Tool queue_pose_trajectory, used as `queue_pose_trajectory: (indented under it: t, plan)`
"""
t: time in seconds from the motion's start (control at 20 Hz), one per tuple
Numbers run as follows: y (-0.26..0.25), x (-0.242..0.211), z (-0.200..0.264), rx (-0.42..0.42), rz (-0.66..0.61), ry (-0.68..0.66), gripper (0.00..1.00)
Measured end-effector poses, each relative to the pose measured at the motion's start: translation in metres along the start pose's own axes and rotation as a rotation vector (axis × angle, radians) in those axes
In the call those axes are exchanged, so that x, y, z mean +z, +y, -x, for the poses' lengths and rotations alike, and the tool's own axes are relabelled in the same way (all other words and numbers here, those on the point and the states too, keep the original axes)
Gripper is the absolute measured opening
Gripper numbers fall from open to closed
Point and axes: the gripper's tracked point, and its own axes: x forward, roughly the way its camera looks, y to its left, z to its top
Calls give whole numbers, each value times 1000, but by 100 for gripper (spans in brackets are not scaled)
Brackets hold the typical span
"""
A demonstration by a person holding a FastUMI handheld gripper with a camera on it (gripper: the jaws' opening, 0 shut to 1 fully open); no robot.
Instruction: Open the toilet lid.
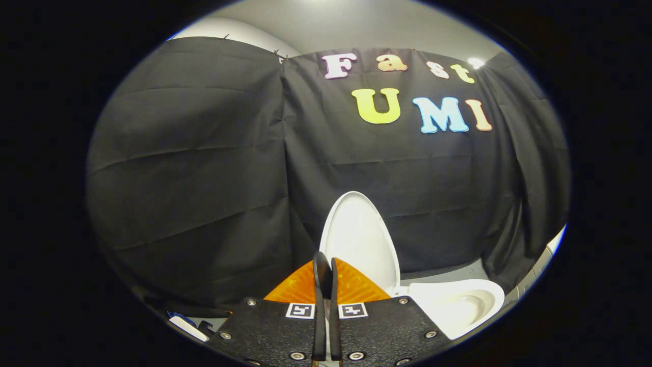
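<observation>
Toilet lid (359,239) and bowl (458,303) — smooth, glossy white; booth wall (204,168) — matt, creased black cloth.

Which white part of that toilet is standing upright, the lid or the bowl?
The lid: it stands raised just beyond the shut gripper, against the black cloth, while the bowl lies low and open beside it.

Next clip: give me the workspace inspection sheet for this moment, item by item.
Surface: a strip of pale floor at the foot of the cloth wall.
Job's things: toilet lid raised upright against the wall; bowl open beside it.
Clutter: a small white and blue object low beside the tool's body, too small to identify.
Grippers: tool fingers pressed together, holding nothing, just in front of the raised lid.
Cables: nothing seen.
Surroundings: black cloth wall, grey ceiling above, a bright lamp.
</observation>
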Motion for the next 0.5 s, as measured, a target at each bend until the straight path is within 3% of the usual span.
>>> queue_pose_trajectory:
  t: [0.15,0.25,0.35,0.5]
  plan:
    - [-8,1,6,-9,41,19,8]
    - [-4,2,8,46,-31,44,17]
    - [3,11,14,109,-96,34,43]
    - [-1,34,39,141,-110,4,83]
